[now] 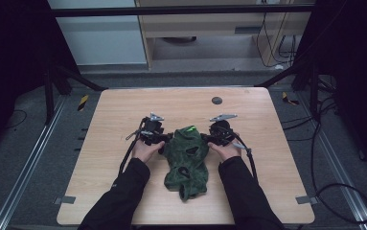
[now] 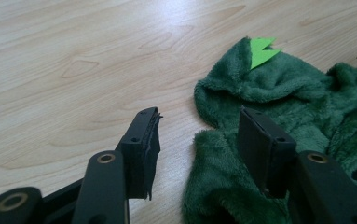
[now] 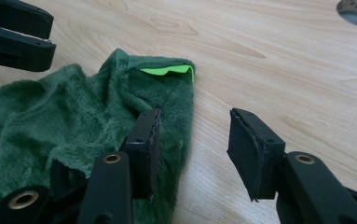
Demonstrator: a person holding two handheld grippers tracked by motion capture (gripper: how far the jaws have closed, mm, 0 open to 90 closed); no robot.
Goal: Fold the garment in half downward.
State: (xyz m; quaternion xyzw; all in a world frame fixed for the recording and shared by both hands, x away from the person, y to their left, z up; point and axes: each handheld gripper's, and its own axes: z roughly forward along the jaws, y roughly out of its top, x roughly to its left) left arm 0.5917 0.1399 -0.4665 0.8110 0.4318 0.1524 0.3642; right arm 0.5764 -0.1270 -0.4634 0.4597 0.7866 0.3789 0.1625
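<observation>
Mid-frame on the table [image 1: 123,110] lies the green garment [image 1: 187,160], both claws low at its upper corners. Best move: bite deep into the fleece edge, not the wood. Left claw [image 2: 199,140] straddles the hem, unclenched; right claw [image 3: 192,149] gapes too, gripping nothing.

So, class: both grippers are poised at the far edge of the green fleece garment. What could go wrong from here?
1. The left gripper straddles the fuzzy dark green fleece garment at its rim, with one jaw over bare light wooden table; it may catch only a thin fold that slips free.
2. The right gripper has one jaw over the fleece and one over bare wood; it may close beside the edge.
3. Uneven grips could bunch the garment and its bright green felt spike.
</observation>
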